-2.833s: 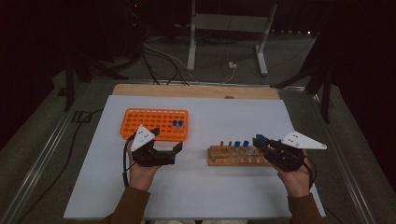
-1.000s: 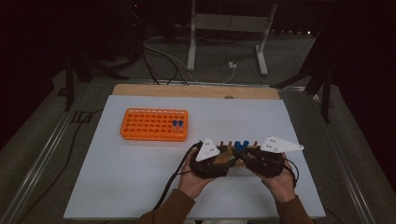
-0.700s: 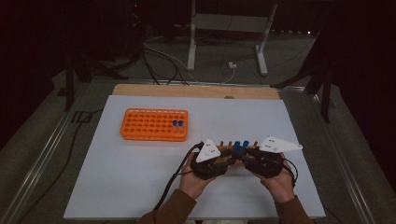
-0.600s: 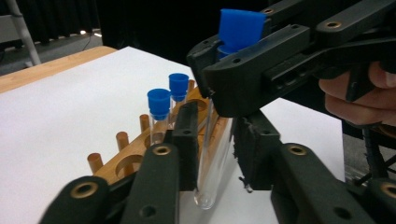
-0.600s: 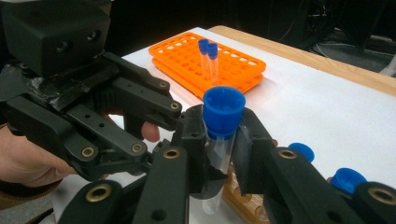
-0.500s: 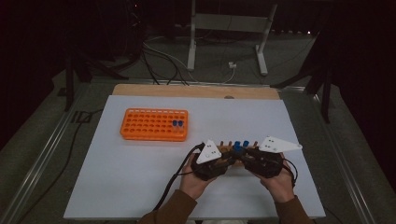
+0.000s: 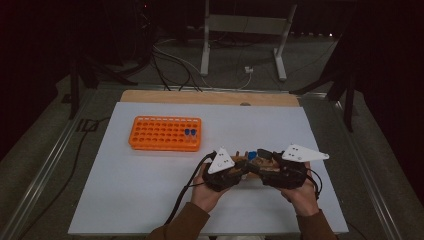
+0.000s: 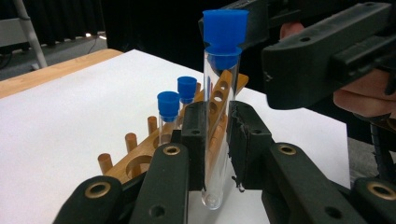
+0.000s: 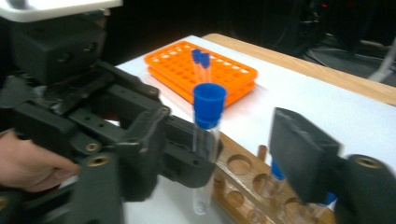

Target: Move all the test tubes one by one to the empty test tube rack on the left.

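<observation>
A clear test tube with a blue cap (image 8: 217,186) stands upright with my left gripper (image 8: 218,116) shut on its lower half. It hangs just in front of the wooden rack (image 8: 140,161), where two more blue-capped tubes (image 8: 168,112) stand. My right gripper (image 9: 201,163) faces the left one, and its jaws have just been opening. The held tube (image 9: 208,112) rises between them, and neither pad touches it. In the high view both grippers meet over the wooden rack (image 7: 240,159), left gripper (image 7: 245,167) and right gripper (image 7: 257,162) tip to tip.
An orange tube rack (image 7: 165,134) lies at the table's left middle, with two blue-capped tubes (image 7: 190,132) near its right end. White paper covers the table, and a bare wooden strip (image 7: 210,97) runs along the far edge. Cables trail toward the person.
Since the earliest frame both hands have come together at the wooden rack, the left one from beside the orange rack. Over the last second neither hand has shifted.
</observation>
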The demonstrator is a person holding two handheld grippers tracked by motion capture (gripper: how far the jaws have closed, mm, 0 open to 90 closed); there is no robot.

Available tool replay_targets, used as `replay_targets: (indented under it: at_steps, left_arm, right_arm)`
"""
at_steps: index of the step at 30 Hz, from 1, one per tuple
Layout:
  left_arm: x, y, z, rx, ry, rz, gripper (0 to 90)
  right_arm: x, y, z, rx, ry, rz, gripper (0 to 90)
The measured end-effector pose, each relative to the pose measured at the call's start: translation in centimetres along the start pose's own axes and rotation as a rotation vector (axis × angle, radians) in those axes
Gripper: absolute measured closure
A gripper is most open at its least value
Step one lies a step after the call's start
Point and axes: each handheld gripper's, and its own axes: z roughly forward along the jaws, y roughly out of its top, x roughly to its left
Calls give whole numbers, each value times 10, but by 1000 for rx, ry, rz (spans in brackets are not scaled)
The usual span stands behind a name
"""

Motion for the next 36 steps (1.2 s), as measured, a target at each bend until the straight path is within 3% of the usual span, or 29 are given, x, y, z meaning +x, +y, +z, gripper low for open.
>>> replay_targets:
  at_steps: [6,14,19,36]
  left_arm:
    - [1,0,-2,1,7,-2,781]
    - [4,1,-7,-3,18,-6,781]
    - [6,2,-10,-9,23,-11,781]
    - [14,5,-22,-28,49,-17,781]
  right_arm:
    - [0,1,0,-5,-48,14,158]
    - [-5,1,-2,-18,-70,37,38]
    - [-7,0,-3,-24,-87,43,1]
    - [-15,-2,-7,-38,-98,60,1]
